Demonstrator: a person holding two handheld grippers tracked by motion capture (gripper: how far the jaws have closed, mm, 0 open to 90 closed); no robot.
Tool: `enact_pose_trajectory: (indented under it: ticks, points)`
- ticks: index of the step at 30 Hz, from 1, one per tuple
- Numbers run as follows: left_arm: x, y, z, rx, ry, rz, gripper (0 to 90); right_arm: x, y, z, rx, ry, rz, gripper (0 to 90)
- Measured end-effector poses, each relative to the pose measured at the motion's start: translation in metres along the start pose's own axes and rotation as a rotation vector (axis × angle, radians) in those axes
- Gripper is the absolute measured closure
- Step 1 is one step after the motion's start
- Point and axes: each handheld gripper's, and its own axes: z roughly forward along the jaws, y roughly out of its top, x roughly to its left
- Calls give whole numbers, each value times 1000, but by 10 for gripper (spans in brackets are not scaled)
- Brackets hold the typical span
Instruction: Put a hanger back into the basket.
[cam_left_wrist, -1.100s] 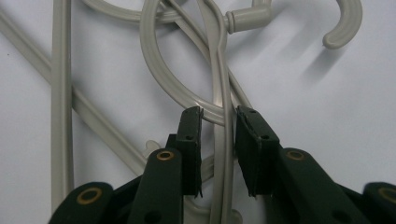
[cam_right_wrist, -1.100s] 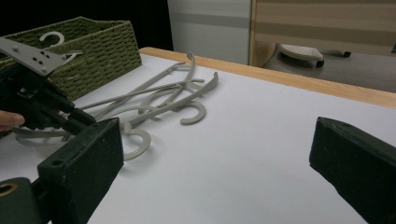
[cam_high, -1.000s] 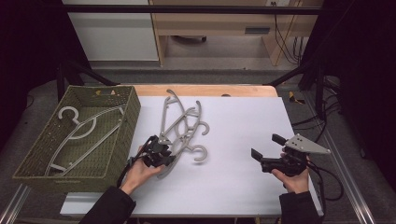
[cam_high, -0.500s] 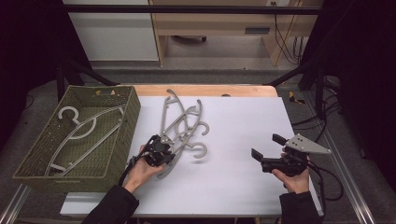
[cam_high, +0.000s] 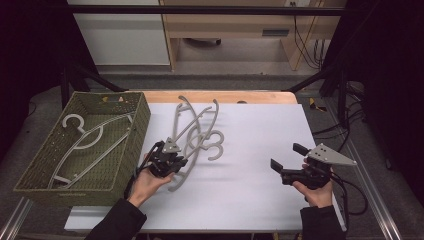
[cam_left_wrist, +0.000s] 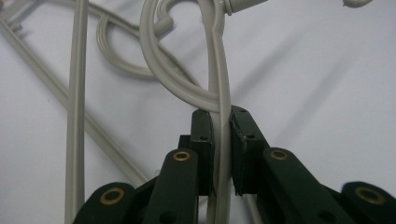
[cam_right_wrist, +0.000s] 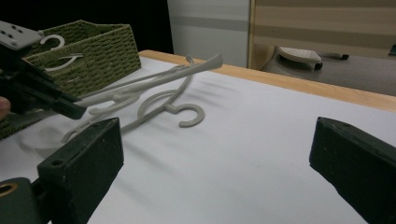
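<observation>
The left gripper (cam_high: 167, 161) has just been closing, and its fingers (cam_left_wrist: 201, 140) now pinch the thin grey arm of a hanger (cam_left_wrist: 219, 107) between them, as the left gripper view shows plainly: the plastic bar runs straight up through the narrow gap with both pads pressed on it. Compared with a second ago, the near end of that hanger (cam_high: 181, 176) looks slightly raised from the white bench (cam_high: 260, 200), and the right gripper view confirms the hanger (cam_right_wrist: 154, 77) tilted up off the surface at the held end while its far end hangs over the rest of the pile (cam_high: 200, 131). I judge this to mean the pick is made and the lift is beginning, with the green woven basket (cam_high: 135, 145) just to the left as the likely destination, since one hanger already lies inside it (cam_high: 87, 140). The other hooks in the pile appear tangled with the held one, so they may drag along as it rises. The right gripper (cam_high: 292, 162) hovers near the right side of the bench, well apart from the hangers, its fingers (cam_right_wrist: 84, 154) spread wide and holding nothing. No brand, label or readable writing shows on the hangers, the basket, the bench or the grippers.
</observation>
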Motion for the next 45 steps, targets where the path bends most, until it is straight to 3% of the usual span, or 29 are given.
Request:
enact_pose_trajectory:
  ticks: [9,18,27,38,45]
  points:
    - [-12,7,-30,-54,-58,23,807,-1,1,-3,-6,2,-2,32]
    - [-16,11,-59,-71,-97,42,808,-1,1,-4,-8,0,0,32]
    - [-14,14,-83,-101,-109,38,809,-1,1,-3,-4,0,-3,31]
    - [-17,19,-110,-117,-132,66,809,-1,1,-5,-10,-1,-2,31]
    - [-8,21,-129,-113,-126,67,809,-1,1,-4,-9,-1,0,31]
